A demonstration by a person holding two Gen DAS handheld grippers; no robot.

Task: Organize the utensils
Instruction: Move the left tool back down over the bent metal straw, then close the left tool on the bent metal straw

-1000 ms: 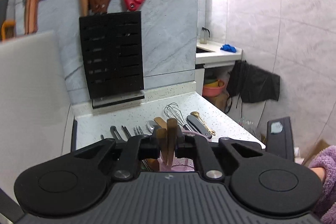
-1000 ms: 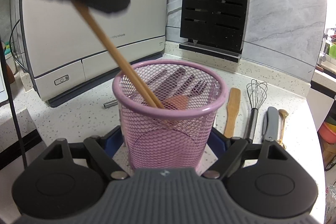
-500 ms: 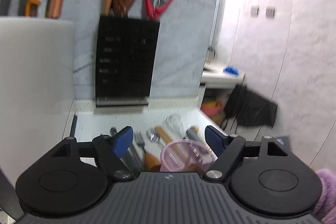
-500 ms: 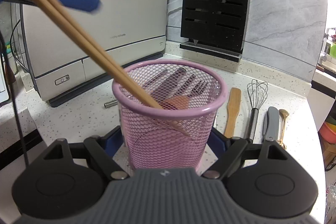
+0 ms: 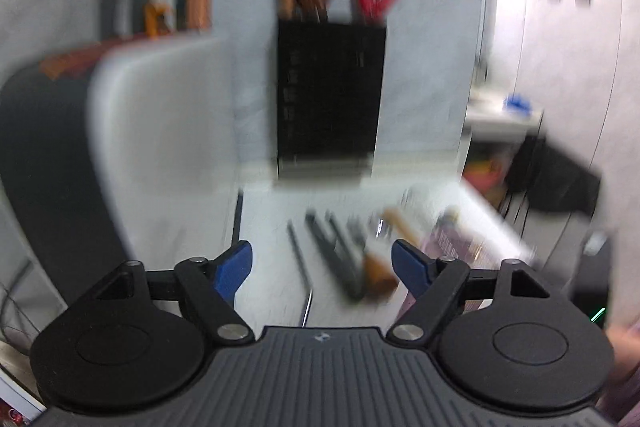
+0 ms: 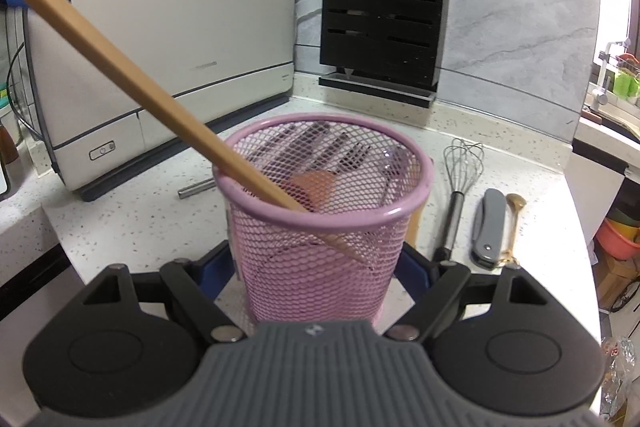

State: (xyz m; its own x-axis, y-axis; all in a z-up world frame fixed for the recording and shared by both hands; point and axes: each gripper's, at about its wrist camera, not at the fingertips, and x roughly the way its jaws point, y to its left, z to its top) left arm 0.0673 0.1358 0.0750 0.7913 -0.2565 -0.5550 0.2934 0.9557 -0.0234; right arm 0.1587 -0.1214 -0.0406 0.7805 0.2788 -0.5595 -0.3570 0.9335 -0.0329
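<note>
Right wrist view: right gripper (image 6: 316, 263) fingers clamped on pink mesh cup (image 6: 324, 227), wooden chopsticks (image 6: 160, 99) leaning inside.
Beyond, whisk (image 6: 460, 187), folding knife (image 6: 489, 223), gold spoon (image 6: 514, 223) unsorted on counter (image 6: 120, 219); left gripper (image 5: 322, 263) spread wide, empty, above blurred cutlery (image 5: 340, 255).

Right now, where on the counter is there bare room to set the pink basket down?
Bare counter lies left of the pink basket, in front of the white appliance. The right side is crowded: whisk, grey folding knife, gold spoon. Forks lie behind the basket.
</note>
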